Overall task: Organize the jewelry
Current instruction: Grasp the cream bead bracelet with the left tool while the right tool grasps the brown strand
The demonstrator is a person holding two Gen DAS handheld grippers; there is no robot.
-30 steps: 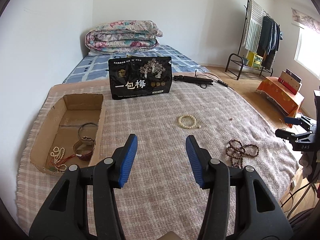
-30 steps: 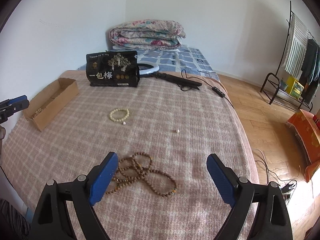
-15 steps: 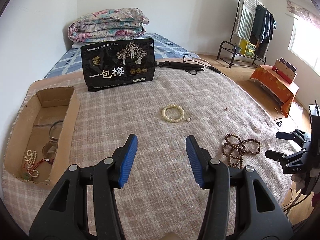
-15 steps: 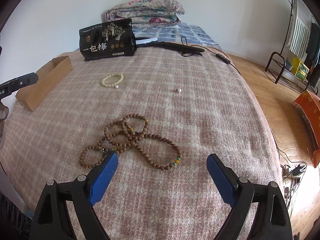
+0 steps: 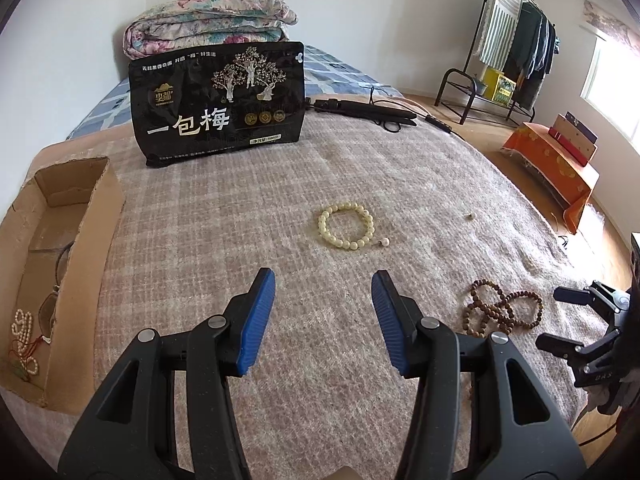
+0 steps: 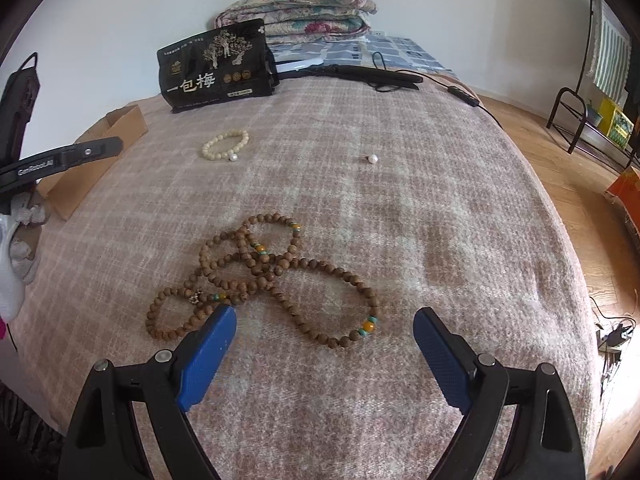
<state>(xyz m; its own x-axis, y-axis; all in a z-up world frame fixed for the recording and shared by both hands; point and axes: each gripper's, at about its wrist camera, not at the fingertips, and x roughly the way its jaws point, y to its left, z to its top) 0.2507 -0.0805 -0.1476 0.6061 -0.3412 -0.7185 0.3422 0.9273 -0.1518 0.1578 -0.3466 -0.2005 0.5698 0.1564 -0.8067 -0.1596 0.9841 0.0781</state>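
Left gripper [image 5: 323, 282] half-spread, empty; cream bead bracelet [image 5: 346, 225] on plaid blanket [image 5: 240, 216] just beyond. Right gripper [image 6: 325, 322] wide, empty; brown wooden bead strand [image 6: 256, 272] between tips. Only left view shows inside of cardboard box [image 5: 86, 224].

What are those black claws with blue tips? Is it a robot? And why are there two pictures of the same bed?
No robot: a person holds a claw tool in each hand, with a camera on each. One picture looks along the left gripper, the other along the right gripper. Both are open and hold nothing. On the blanket lie a cream bead bracelet, long brown beads, one loose pearl and a black snack bag. The cardboard box already has some jewelry inside.
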